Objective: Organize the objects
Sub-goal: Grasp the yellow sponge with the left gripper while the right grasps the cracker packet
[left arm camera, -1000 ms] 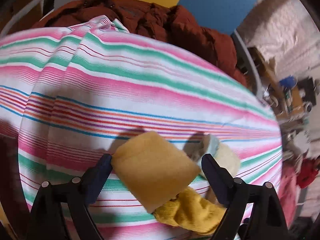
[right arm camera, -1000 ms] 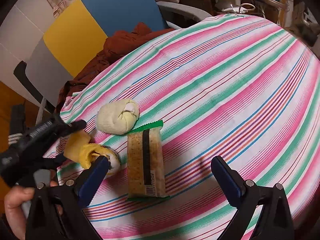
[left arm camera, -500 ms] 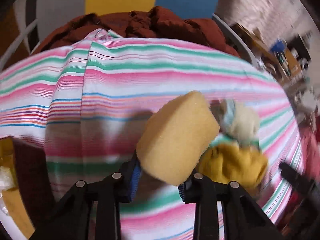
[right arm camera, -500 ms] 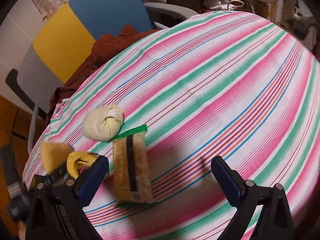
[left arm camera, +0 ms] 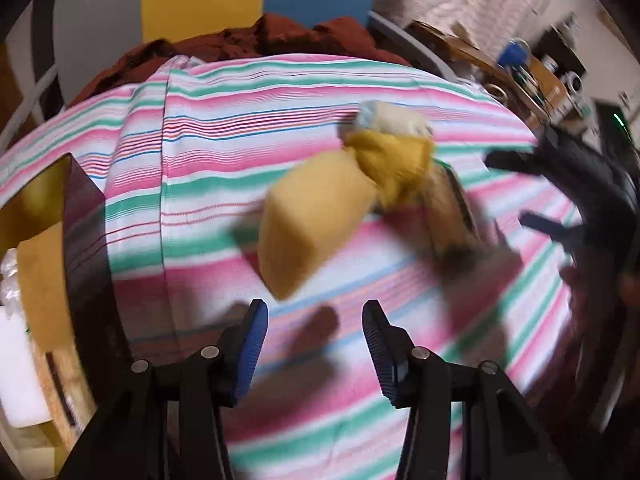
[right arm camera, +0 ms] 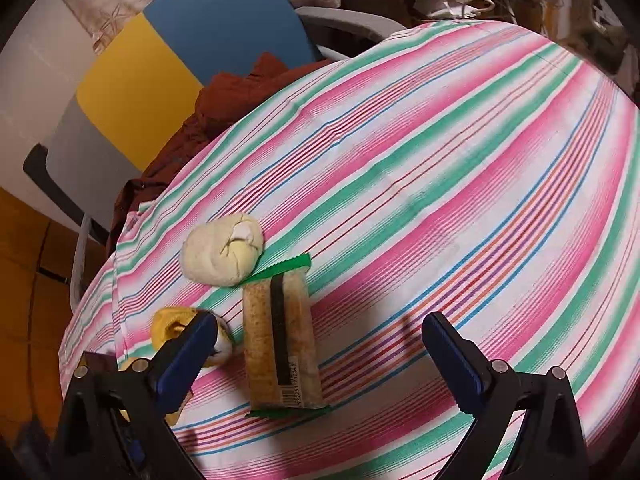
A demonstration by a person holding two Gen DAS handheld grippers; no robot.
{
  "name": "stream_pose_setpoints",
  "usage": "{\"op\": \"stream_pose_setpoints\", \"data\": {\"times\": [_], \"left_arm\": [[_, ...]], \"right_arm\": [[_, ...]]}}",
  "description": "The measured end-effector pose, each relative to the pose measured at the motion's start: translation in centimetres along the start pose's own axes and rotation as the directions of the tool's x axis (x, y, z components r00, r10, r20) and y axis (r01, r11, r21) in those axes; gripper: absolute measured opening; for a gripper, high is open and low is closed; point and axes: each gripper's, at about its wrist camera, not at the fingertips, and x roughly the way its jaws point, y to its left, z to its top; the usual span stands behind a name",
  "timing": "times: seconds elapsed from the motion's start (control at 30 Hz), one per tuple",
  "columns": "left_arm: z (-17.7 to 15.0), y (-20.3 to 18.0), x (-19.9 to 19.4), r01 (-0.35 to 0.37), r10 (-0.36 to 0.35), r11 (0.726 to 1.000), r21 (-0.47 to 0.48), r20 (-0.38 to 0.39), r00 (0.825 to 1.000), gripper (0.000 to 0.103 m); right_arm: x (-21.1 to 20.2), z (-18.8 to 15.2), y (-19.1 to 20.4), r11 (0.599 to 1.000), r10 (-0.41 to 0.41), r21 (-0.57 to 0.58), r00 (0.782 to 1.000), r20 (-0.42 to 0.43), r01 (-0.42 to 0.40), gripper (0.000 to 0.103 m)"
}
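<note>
A tan sponge [left arm camera: 316, 220], blurred, lies beyond my left gripper [left arm camera: 316, 340] on the striped tablecloth [left arm camera: 200, 128]; the gripper is open with nothing between its fingers. Just behind the sponge are a mustard sock ball [left arm camera: 392, 164], a pale sock ball [left arm camera: 394, 120] and a wrapped brown bar [left arm camera: 452, 216]. In the right wrist view the wrapped bar [right arm camera: 280, 352] lies between the fingers of my open right gripper [right arm camera: 320, 356], not touched. The pale sock ball [right arm camera: 222, 250] sits behind it. The mustard sock ball [right arm camera: 172, 324] is partly hidden by the left finger.
A dark open box [left arm camera: 84, 240] with a yellow inside stands at the table's left edge. A rust-brown garment [right arm camera: 224, 96] lies on a chair [right arm camera: 140, 80] with a yellow and blue back. A cluttered desk [left arm camera: 532, 76] stands beyond the table.
Half a second ago my left gripper was shut on the sponge; now the sponge is out of it, ahead of the tips. The left view has swung right. The right gripper has barely shifted.
</note>
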Motion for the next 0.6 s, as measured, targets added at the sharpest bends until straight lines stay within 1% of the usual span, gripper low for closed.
{"op": "stream_pose_setpoints", "data": {"times": [0.07,0.1,0.13,0.17,0.2,0.23,0.27,0.33,0.4,0.47,0.53,0.6], "left_arm": [[-0.5,0.2,-0.9,0.04,-0.04,0.999,-0.017,0.001,0.999,0.05],[-0.5,0.7,-1.6,0.067,-0.067,0.996,-0.056,0.011,0.998,0.05],[-0.7,1.2,-2.4,0.083,-0.081,0.993,-0.088,0.028,0.996,0.05],[-0.7,1.5,-3.2,0.084,-0.079,0.991,-0.107,0.054,0.995,0.052],[-0.4,1.6,-3.8,0.062,-0.053,0.993,-0.104,0.088,0.995,0.055],[-0.1,1.3,-4.4,0.019,-0.01,0.997,-0.074,0.128,0.992,0.064],[0.2,1.0,-4.6,-0.002,0.009,0.999,-0.047,0.145,0.989,0.071],[0.9,0.1,-4.1,-0.044,0.039,0.998,0.034,0.137,0.99,0.077],[1.1,-0.9,-3.2,-0.092,0.08,0.991,0.093,0.125,0.989,0.077],[1.3,-1.1,-2.0,-0.106,0.092,0.988,0.115,0.116,0.989,0.077],[1.8,-1.0,-0.9,-0.137,0.124,0.985,0.103,0.125,0.984,0.077],[2.6,-0.7,0.1,-0.13,0.123,0.989,0.069,0.104,0.987,0.072]], "right_arm": [[-0.1,0.0,-0.1,1.0,0.007,0.016,1.0,0.002,-0.008,0.103],[-0.1,0.0,-0.2,1.0,0.006,0.02,1.0,0.004,-0.006,0.103],[-0.1,-0.1,-0.1,1.0,0.003,0.02,1.0,0.005,-0.003,0.103],[-0.2,-0.1,-0.1,1.0,0.004,0.017,1.0,0.004,-0.004,0.103],[-0.2,-0.1,-0.1,1.0,0.006,0.014,1.0,0.003,-0.006,0.103],[-0.2,-0.1,0.0,1.0,0.007,0.012,1.0,0.001,-0.007,0.103],[-0.3,-0.2,0.1,1.0,0.011,0.008,1.0,0.0,-0.011,0.103],[-0.3,-0.2,0.2,1.0,0.017,0.002,1.0,-0.001,-0.017,0.103],[-0.3,-0.3,0.4,1.0,0.023,-0.003,1.0,-0.002,-0.023,0.103],[-0.2,-0.2,0.6,0.999,0.039,-0.004,0.999,-0.003,-0.039,0.103],[-0.3,-0.1,0.6,0.998,0.056,0.003,0.998,0.008,-0.056,0.103],[-0.3,0.0,0.6,0.998,0.069,0.009,0.998,0.011,-0.069,0.103]]}}
